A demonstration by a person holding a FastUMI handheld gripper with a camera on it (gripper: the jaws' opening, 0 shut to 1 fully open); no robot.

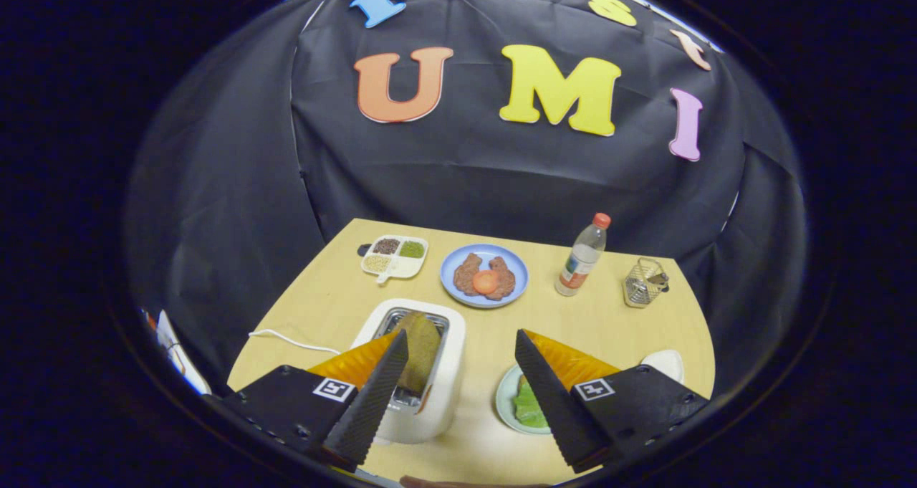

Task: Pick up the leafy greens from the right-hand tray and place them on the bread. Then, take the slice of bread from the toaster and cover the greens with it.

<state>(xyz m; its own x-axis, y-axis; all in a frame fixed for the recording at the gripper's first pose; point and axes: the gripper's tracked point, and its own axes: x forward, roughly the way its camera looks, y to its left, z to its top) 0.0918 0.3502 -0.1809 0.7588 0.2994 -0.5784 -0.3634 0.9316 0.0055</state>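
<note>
Hovering above the table with the gripper spread wide, pinching nothing. Leafy greens on the pale tray, right beside the right finger, partly hidden behind it. Likely light, limp, easily torn: best pinched gently at a bunched edge. Bread slice upright in the toaster; blue plate beyond.
</note>
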